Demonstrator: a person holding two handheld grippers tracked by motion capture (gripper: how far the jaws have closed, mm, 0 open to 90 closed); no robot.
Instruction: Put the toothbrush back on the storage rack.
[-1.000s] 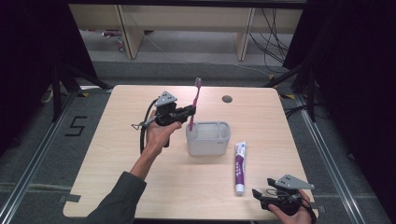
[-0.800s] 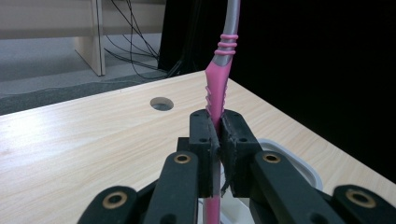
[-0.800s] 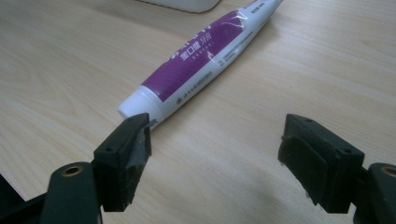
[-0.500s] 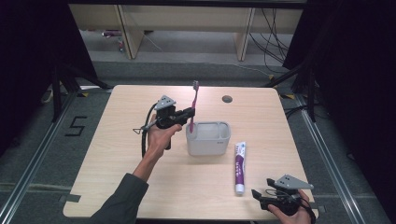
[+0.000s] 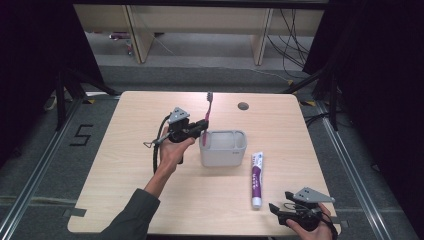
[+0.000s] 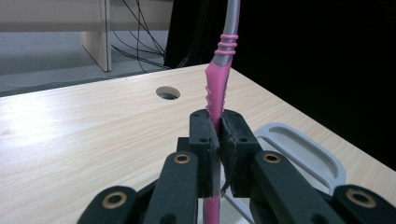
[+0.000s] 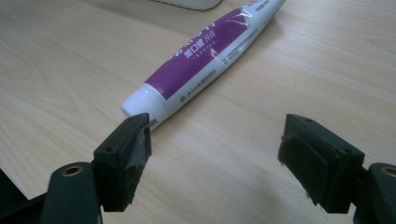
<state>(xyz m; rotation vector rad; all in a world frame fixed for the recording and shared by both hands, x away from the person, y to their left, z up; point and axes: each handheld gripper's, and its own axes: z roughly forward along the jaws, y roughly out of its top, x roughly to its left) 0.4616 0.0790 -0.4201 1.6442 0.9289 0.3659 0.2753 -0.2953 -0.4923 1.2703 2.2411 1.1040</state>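
Two grippers: one in each hand, working over a pale wooden tabletop (image 5: 125,175).
Left gripper (image 5: 202,125): jaws are clamping tight on the pink handle of a toothbrush (image 5: 208,107); in the left gripper view (image 6: 218,140) the pads are pressing the handle from both sides.
Toothbrush: standing about upright, bristle end up, handle running down between the jaws (image 6: 219,88); it is hanging at the left rim of the holder, and whether its foot is touching the holder cannot be told.
Holder (image 5: 223,148): a grey-white open box sitting near the middle of the tabletop, just beside the left gripper; its rim is showing in the left gripper view (image 6: 303,149).
Right gripper (image 5: 280,211): resting at the near right edge of the tabletop, jaws gaping wide and gripping nothing (image 7: 215,149).
Toothpaste (image 5: 256,179): a purple and white tube lying flat to the right of the holder, cap end toward the person; in the right gripper view (image 7: 205,51) the cap is lying just beyond one jaw tip.
Hole (image 5: 243,106): a round opening sitting at the far side of the tabletop, well apart from the holder.
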